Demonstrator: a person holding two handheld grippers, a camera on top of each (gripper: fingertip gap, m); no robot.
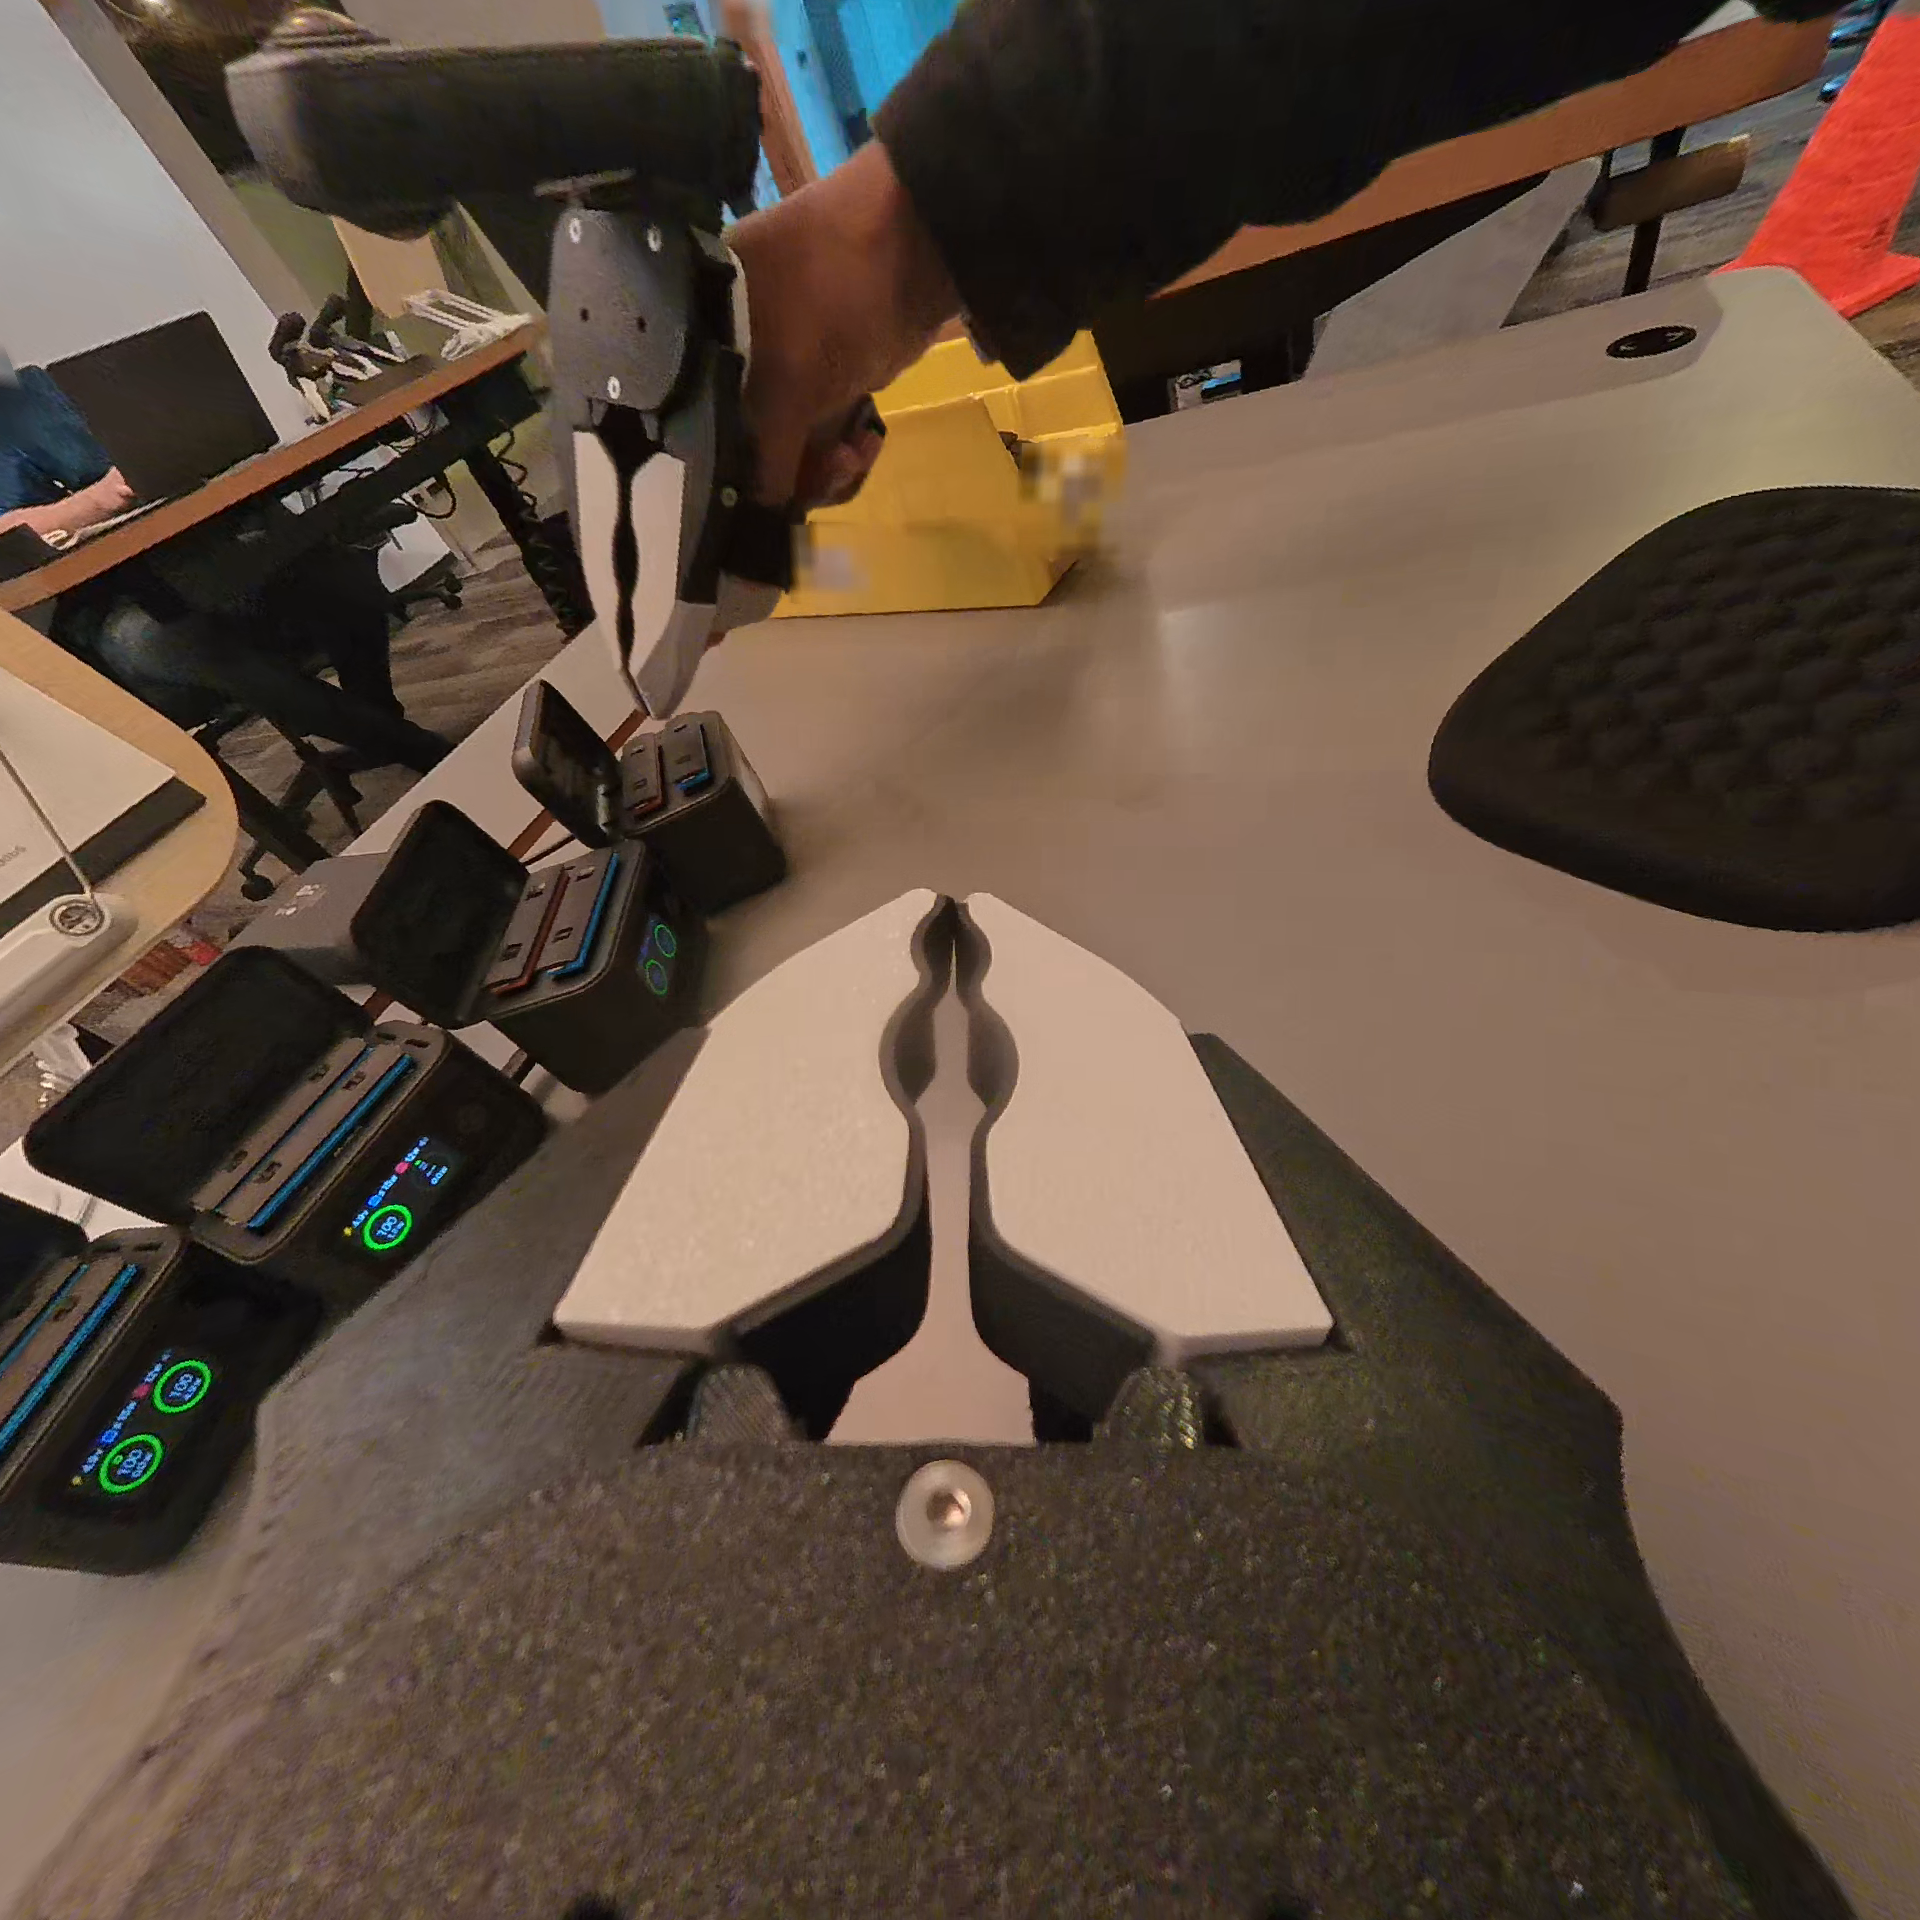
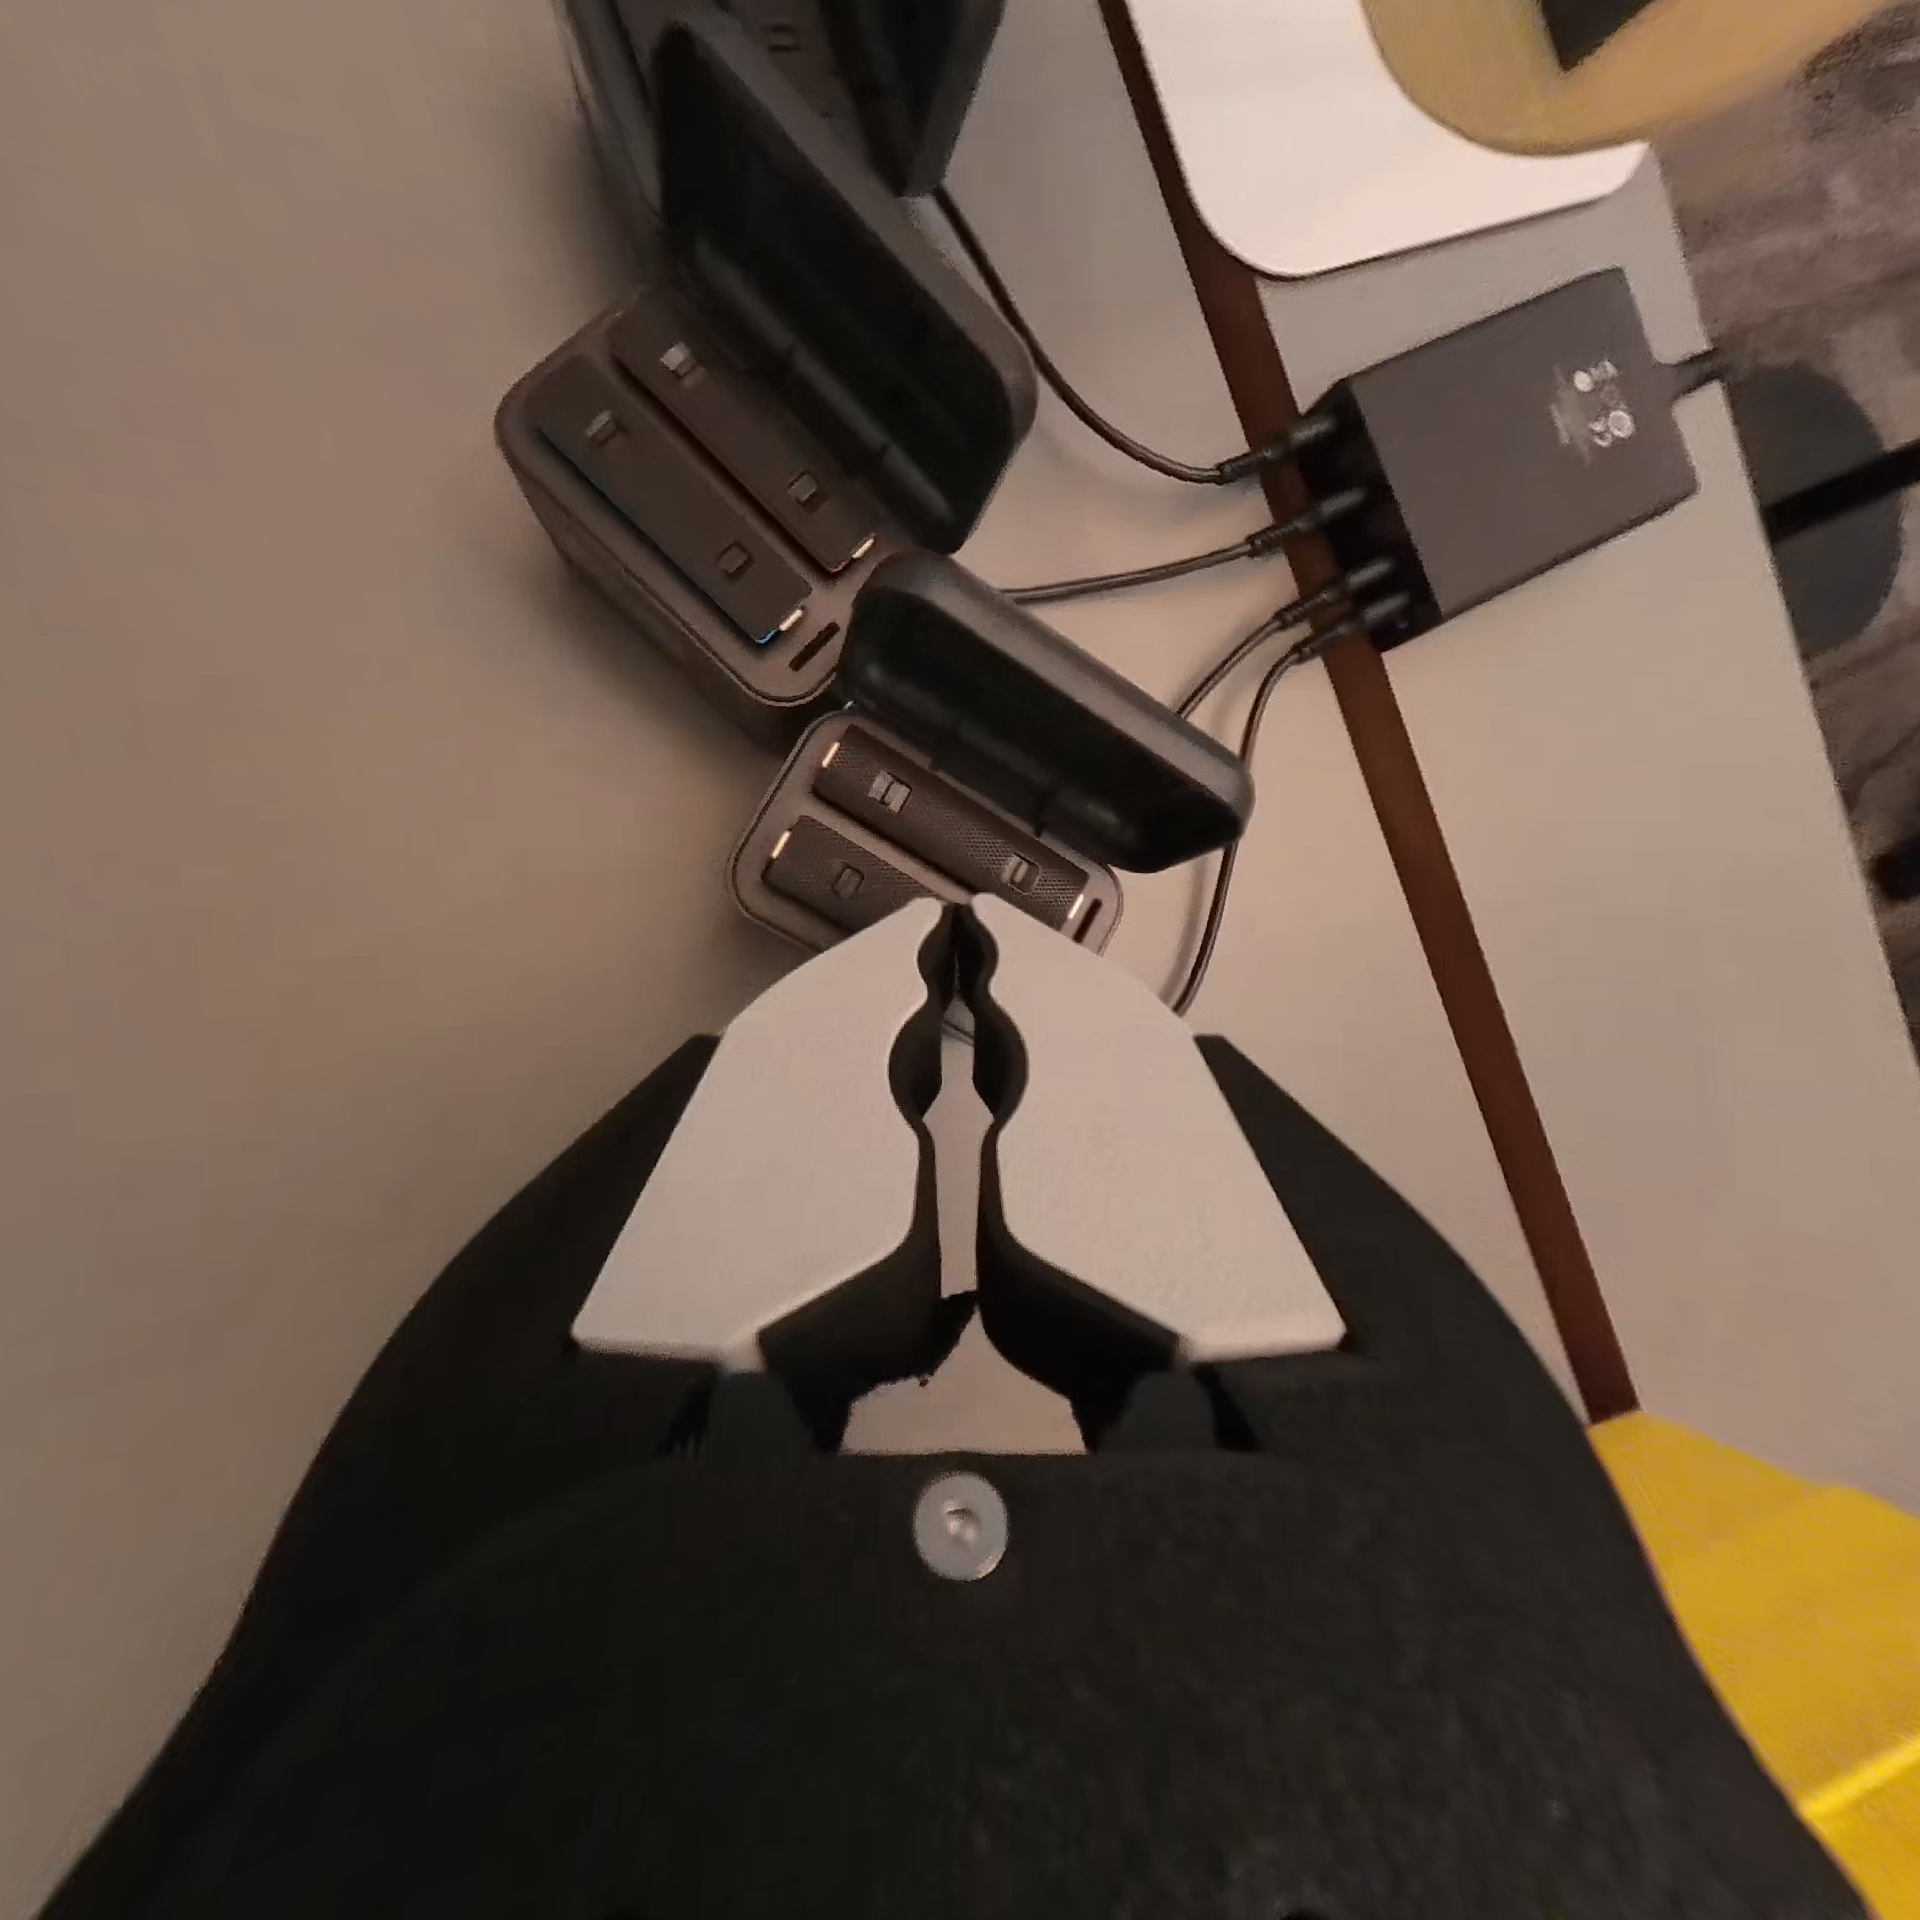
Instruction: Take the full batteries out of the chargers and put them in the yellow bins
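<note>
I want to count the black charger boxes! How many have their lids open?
4 in the left wrist view, in a row along the table's left edge: nearest, next, third, and farthest, under the right tool. More may be hidden beyond the frame.

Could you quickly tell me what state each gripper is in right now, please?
Left gripper: closed, holding nothing.
Right gripper: closed, holding nothing, tips just above the nearest charger.

Lighting is dim, warm and indoor, with soft glare on the desk (image 1: pixel 1195 644). Wide-angle distortion bends the edges. Motion blur softens both views.
</note>
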